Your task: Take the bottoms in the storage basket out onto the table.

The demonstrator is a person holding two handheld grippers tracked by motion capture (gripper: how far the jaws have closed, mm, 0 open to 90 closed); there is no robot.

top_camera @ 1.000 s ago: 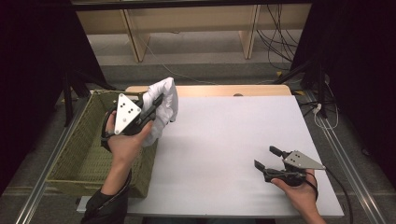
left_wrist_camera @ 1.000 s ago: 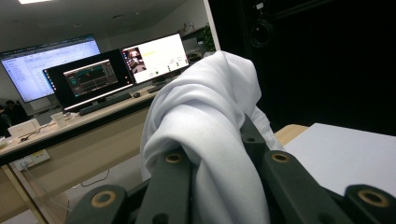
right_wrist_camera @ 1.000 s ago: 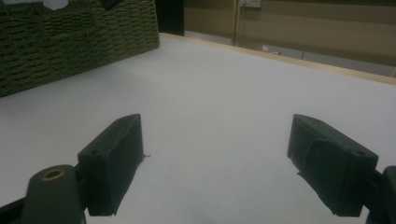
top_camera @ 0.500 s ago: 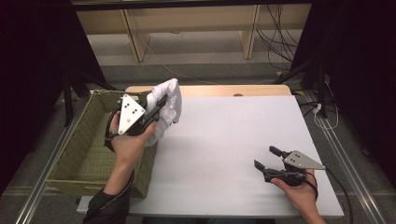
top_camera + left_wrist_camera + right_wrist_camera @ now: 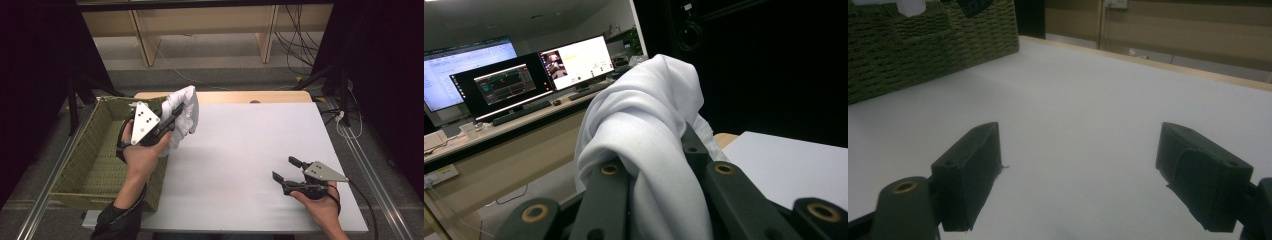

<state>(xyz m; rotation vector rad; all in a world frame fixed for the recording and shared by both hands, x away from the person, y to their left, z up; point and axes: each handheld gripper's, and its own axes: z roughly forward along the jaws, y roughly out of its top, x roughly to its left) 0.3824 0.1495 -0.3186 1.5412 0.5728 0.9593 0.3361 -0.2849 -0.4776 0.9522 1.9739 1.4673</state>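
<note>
My white table top (image 5: 250,150) has a wooden edge at twelve o'clock. Beyond it stand pale wooden shelves (image 5: 200,20), with black cables (image 5: 295,45) trailing at one o'clock. In my left gripper view, lit monitors (image 5: 504,85) and a keyboard (image 5: 521,112) sit on a desk.

The left gripper (image 5: 176,111) has lifted the white cloth (image 5: 184,114) higher — toward the table's far edge.

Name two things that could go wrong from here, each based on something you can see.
The white cloth hangs bunched over the left tongs, so it may slip out or snag on the wicker basket rim. The right tongs rest open, far across the white table, too distant to catch it.
</note>
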